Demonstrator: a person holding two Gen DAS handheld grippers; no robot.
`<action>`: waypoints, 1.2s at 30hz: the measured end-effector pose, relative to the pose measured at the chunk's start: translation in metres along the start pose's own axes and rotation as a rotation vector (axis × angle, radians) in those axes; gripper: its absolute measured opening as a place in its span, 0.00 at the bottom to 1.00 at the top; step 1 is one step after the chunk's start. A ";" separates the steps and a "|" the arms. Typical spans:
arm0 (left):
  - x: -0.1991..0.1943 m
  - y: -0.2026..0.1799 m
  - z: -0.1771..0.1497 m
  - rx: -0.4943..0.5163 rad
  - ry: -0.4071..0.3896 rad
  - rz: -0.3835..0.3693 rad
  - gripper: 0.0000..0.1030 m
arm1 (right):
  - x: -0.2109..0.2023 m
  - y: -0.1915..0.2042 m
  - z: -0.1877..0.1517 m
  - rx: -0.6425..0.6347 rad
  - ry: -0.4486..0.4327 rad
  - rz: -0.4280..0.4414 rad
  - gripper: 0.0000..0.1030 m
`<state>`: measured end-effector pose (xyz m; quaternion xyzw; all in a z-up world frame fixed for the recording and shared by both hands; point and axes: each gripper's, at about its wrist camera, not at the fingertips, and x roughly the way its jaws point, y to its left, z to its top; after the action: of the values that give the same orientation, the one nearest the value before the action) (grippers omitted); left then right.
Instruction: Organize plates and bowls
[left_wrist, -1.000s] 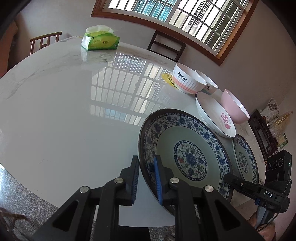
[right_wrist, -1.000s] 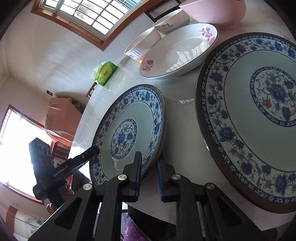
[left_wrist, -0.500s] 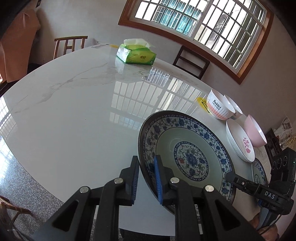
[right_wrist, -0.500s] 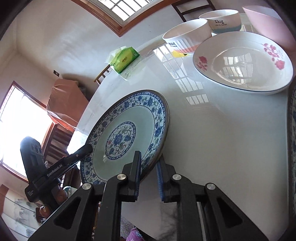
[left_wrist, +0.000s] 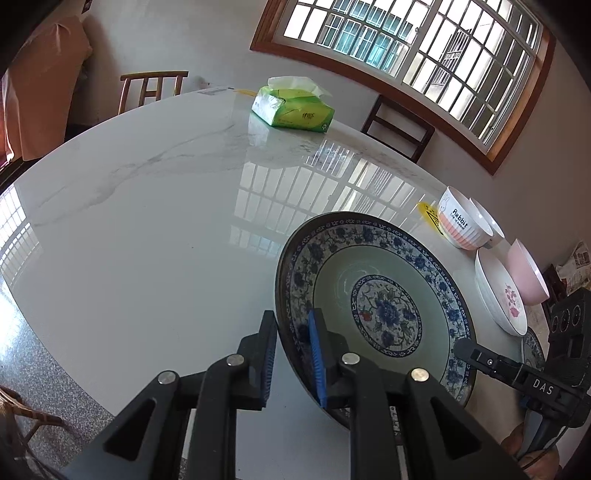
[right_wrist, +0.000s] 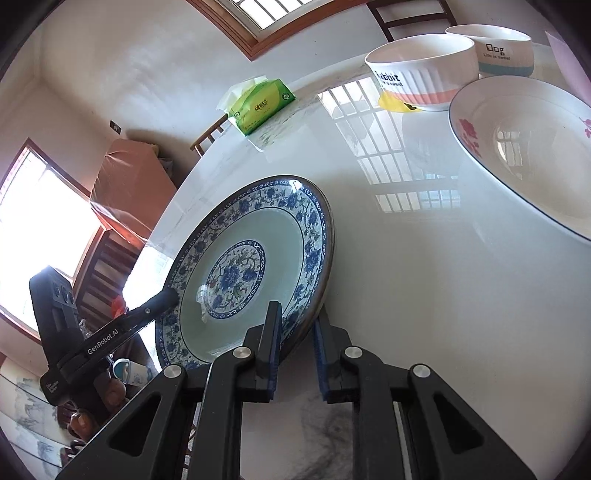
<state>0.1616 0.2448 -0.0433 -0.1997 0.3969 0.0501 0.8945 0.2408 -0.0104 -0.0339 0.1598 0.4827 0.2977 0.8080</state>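
A large blue-and-white floral plate (left_wrist: 376, 306) (right_wrist: 251, 266) hangs tilted over the white marble table (left_wrist: 147, 221), gripped at opposite rims. My left gripper (left_wrist: 291, 354) is shut on its near-left rim. My right gripper (right_wrist: 295, 339) is shut on the opposite rim. Each wrist view shows the other gripper's finger at the plate's far edge: the right one's finger (left_wrist: 480, 360) and the left one's finger (right_wrist: 162, 301). To the right stand a "Rabbit" bowl (left_wrist: 461, 225) (right_wrist: 424, 74), a "Dog" bowl (right_wrist: 495, 48), a pink bowl (left_wrist: 526, 277) and a white flowered dish (left_wrist: 498, 299) (right_wrist: 524, 147).
A second blue-patterned plate (left_wrist: 532, 347) peeks out at the table's right edge. A green tissue pack (left_wrist: 291, 110) (right_wrist: 262, 103) lies at the far side. Wooden chairs (left_wrist: 399, 125) stand around the table under a barred window. Bare tabletop stretches left of the held plate.
Both grippers have carried the plate leftward across the table, away from the bowls. The second blue plate has slid out of the right wrist view. Both grips are unchanged.
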 end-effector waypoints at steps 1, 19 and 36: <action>0.001 -0.001 -0.001 0.003 0.000 0.007 0.19 | -0.001 0.001 -0.001 -0.005 -0.001 0.001 0.16; -0.054 -0.049 -0.022 0.190 -0.249 0.266 0.47 | -0.097 -0.017 -0.028 -0.028 -0.192 -0.026 0.43; -0.061 -0.230 -0.089 0.492 -0.207 0.028 0.51 | -0.299 -0.114 -0.102 0.068 -0.453 -0.306 0.62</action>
<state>0.1155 0.0027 0.0205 0.0353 0.3065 -0.0152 0.9511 0.0824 -0.2915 0.0592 0.1747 0.3178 0.1124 0.9251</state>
